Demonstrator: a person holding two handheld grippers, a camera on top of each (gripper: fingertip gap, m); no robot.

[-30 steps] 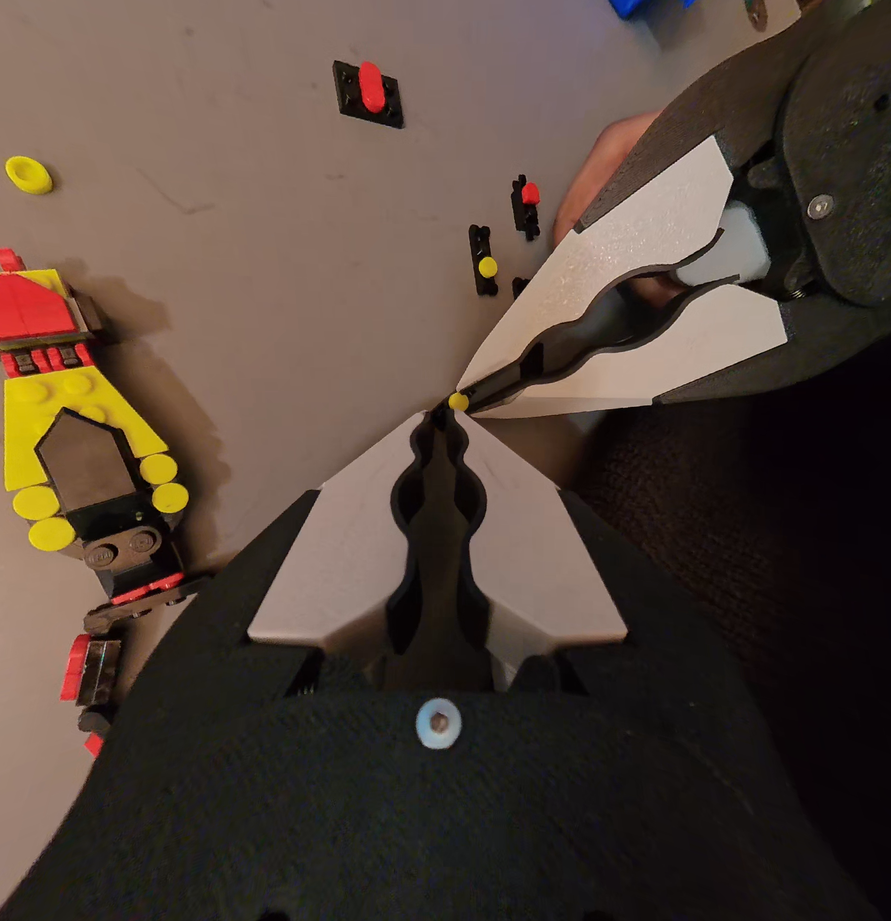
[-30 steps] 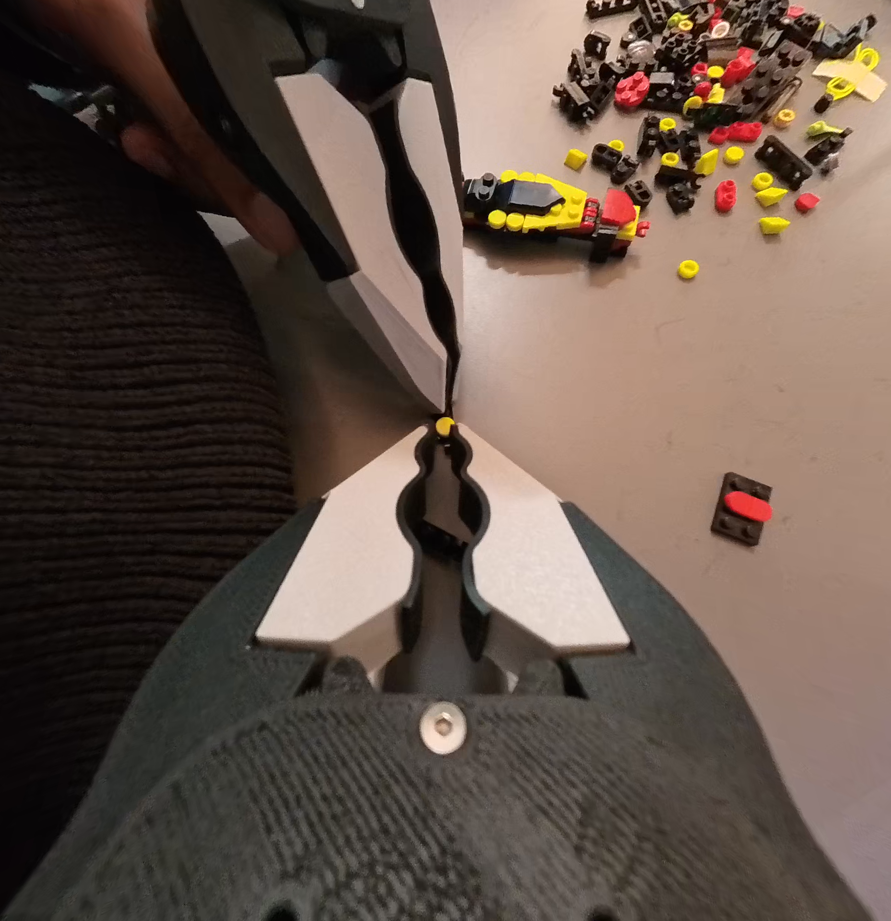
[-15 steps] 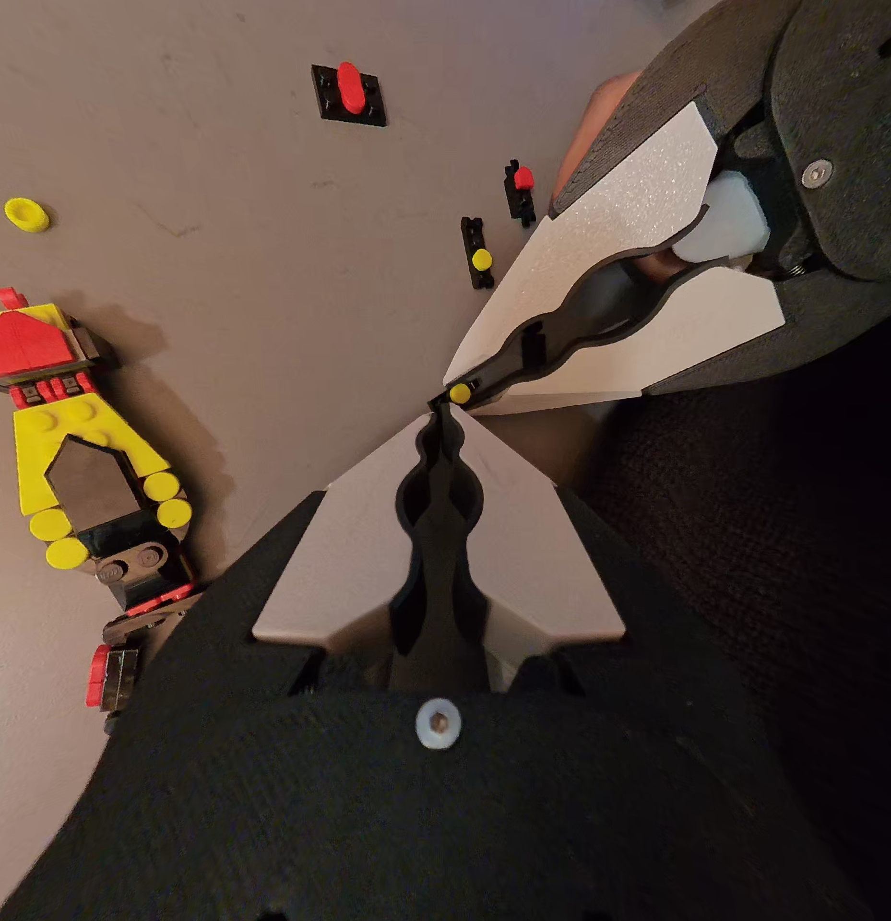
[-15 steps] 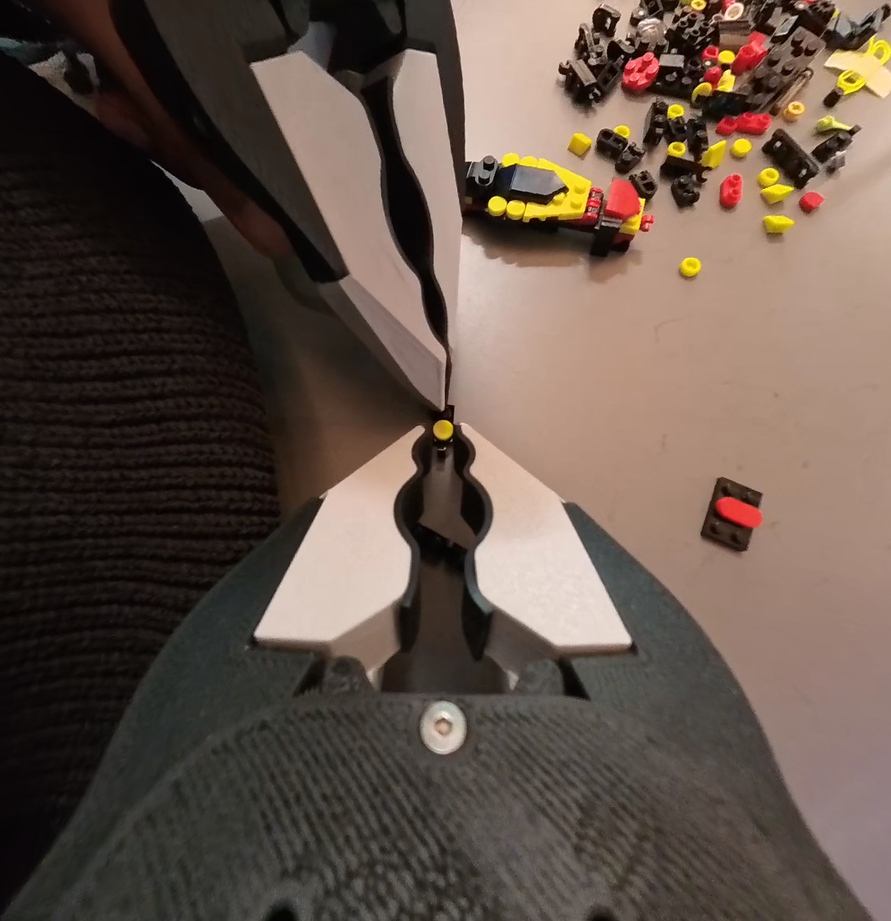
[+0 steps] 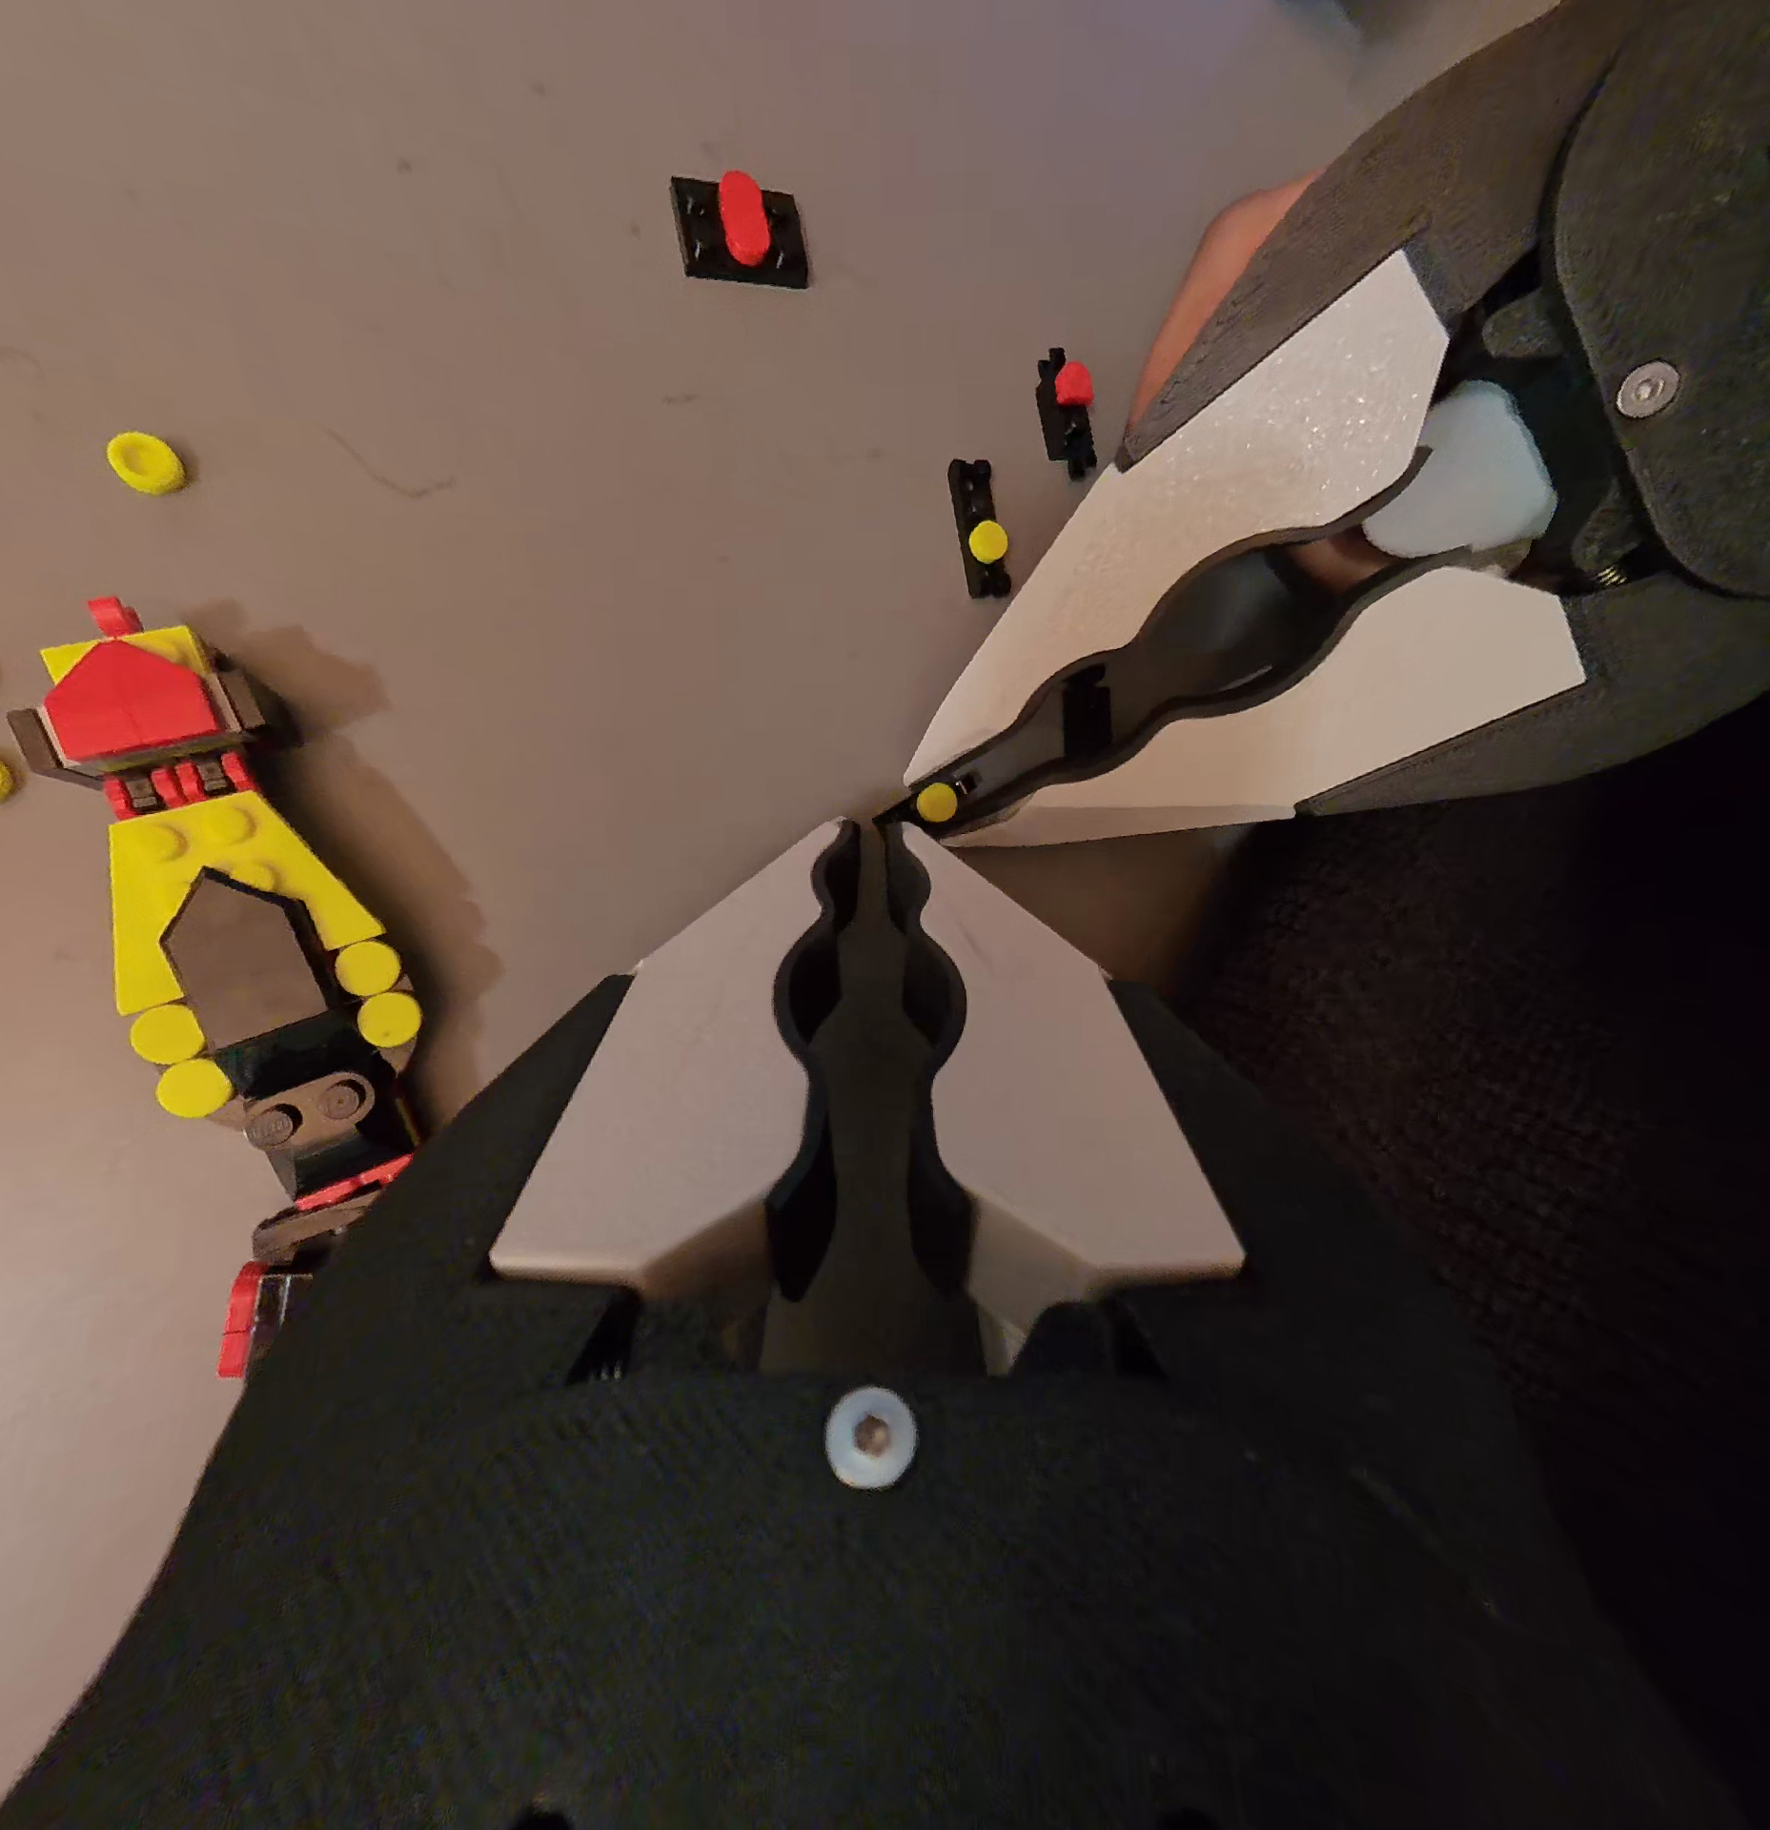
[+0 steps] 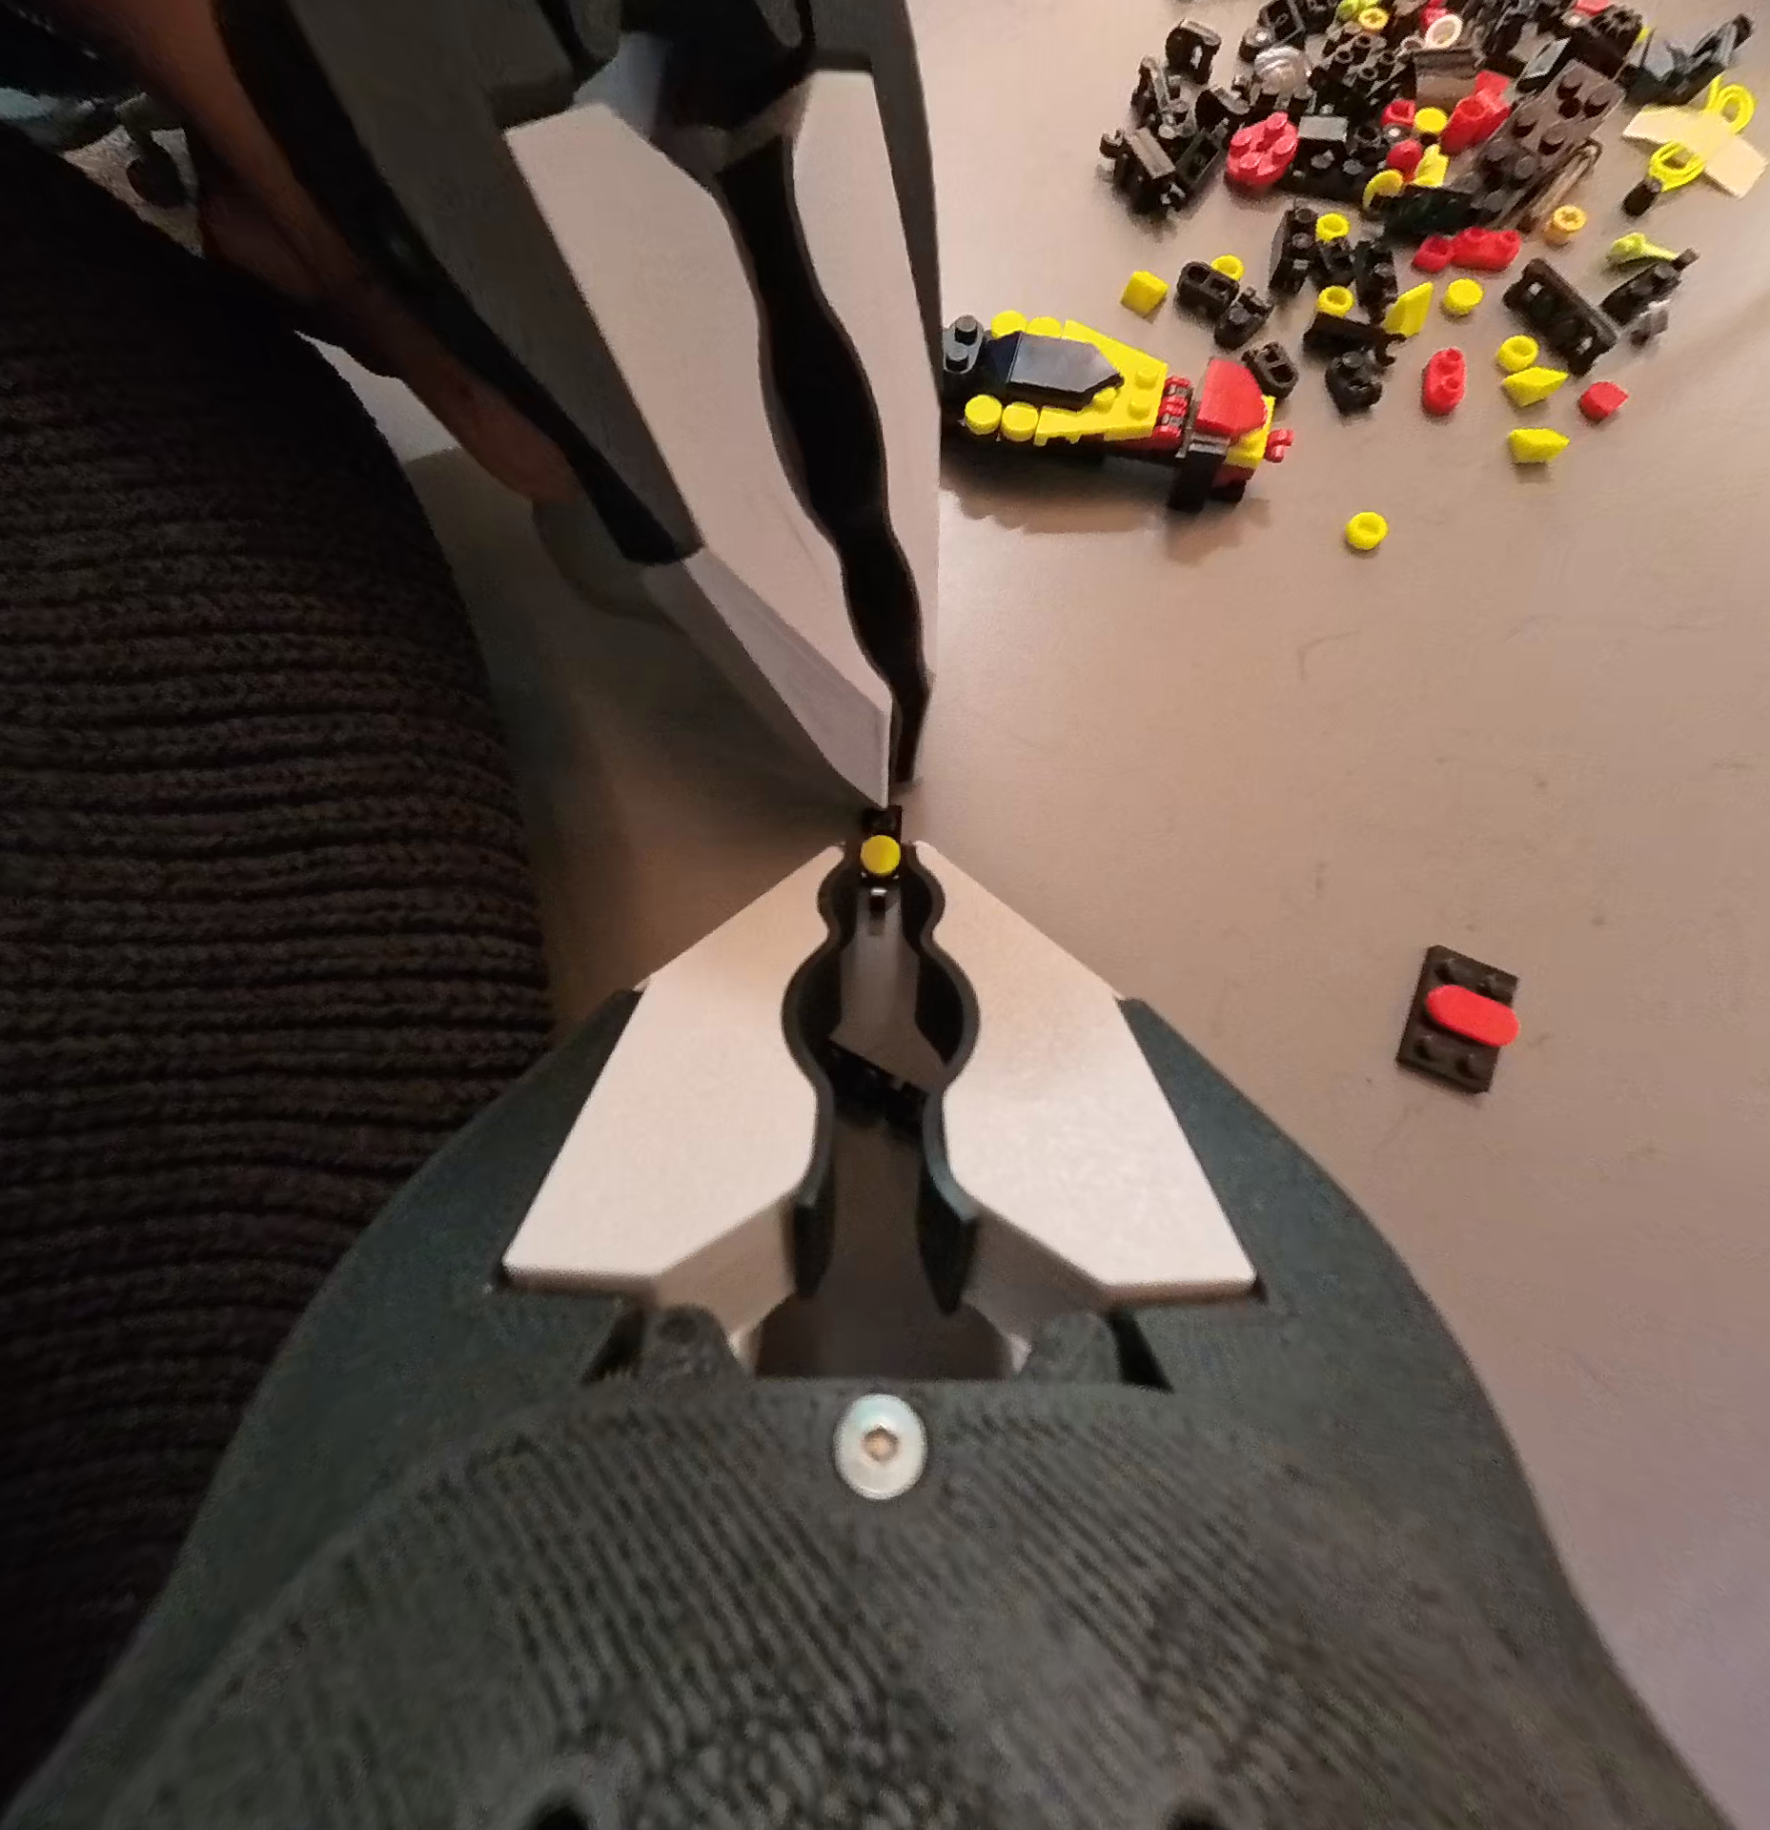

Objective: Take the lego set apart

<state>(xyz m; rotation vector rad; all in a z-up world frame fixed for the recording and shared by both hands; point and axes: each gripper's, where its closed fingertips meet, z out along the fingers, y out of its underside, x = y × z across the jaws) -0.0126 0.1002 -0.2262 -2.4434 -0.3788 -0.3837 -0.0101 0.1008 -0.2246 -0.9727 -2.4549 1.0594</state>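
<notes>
Right gripper (image 6: pixel 879 854) clamped on a small black piece with a yellow stud (image 6: pixel 879 854) at its tips; left gripper (image 5: pixel 866 842) pinched together tip-to-tip just beside it, whether it grips anything cannot be told. Both held above the grey table (image 5: pixel 465 396), near its edge by a dark knitted sleeve (image 6: pixel 217 792). Farther out: the half-stripped yellow, red and black lego model (image 6: pixel 1108 396) lying flat, a black plate with a red tile (image 6: pixel 1460 1020) apart from it, a heap of loose pieces (image 6: pixel 1405 149) beyond.
</notes>
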